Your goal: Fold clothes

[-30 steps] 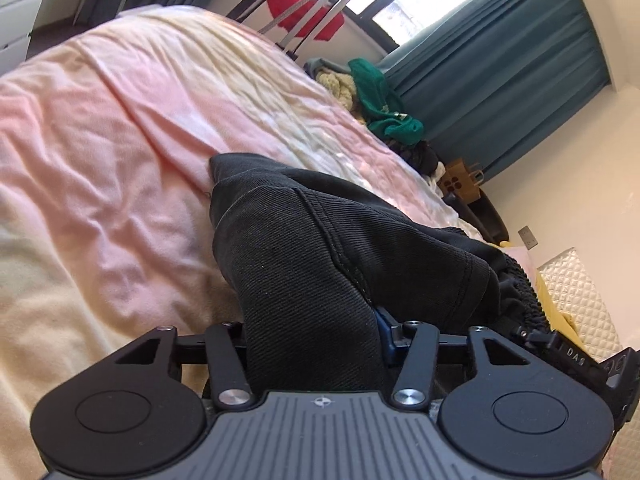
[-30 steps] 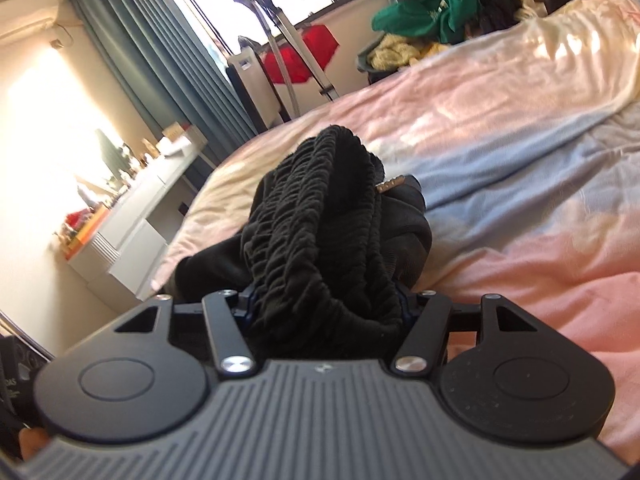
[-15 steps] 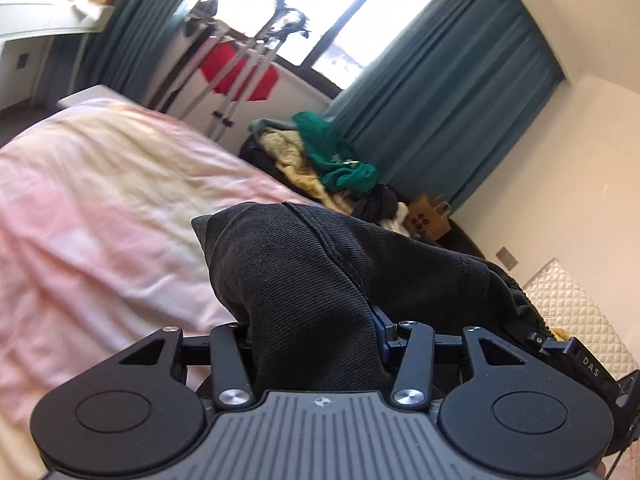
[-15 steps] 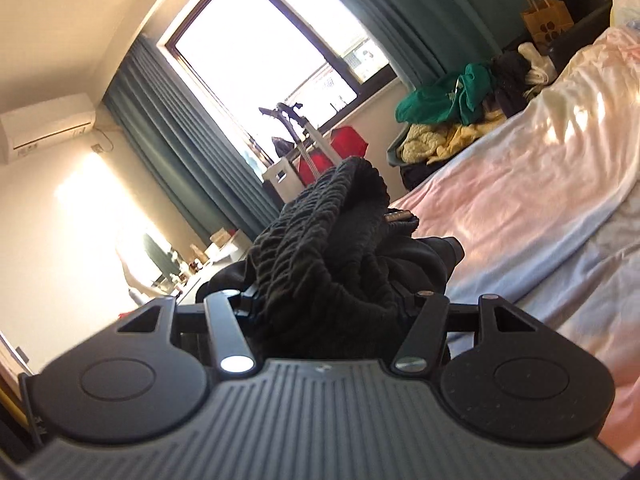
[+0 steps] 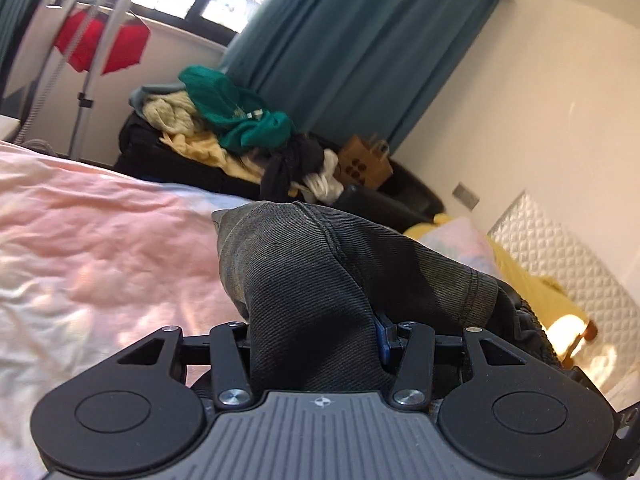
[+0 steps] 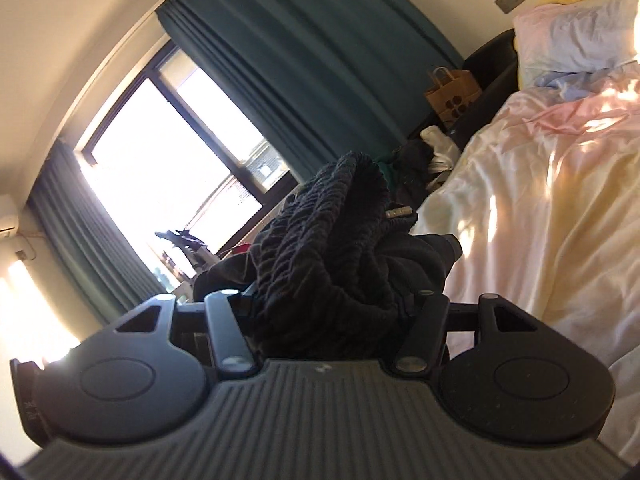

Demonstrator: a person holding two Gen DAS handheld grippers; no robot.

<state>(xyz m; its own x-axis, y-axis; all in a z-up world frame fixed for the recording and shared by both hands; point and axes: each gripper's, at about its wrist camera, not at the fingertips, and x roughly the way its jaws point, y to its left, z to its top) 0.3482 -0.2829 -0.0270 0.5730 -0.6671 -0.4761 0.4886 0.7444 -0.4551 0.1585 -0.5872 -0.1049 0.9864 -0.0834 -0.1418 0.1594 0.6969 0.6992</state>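
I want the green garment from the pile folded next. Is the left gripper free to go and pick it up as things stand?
Probably not: the left gripper is clamped on the dark grey trousers, and the green garment lies on the pile beyond the bed.

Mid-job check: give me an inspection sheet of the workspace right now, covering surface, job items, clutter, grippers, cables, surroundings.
Surface: bed with rumpled pink and cream sheet.
Job's things: dark trousers, leg end in left view, elastic waistband in right view.
Clutter: clothes pile beyond the bed; paper bag; pillows.
Grippers: left gripper shut on trousers; right gripper shut on waistband.
Cables: nothing seen.
Surroundings: teal curtains, window, red garment on a rack.
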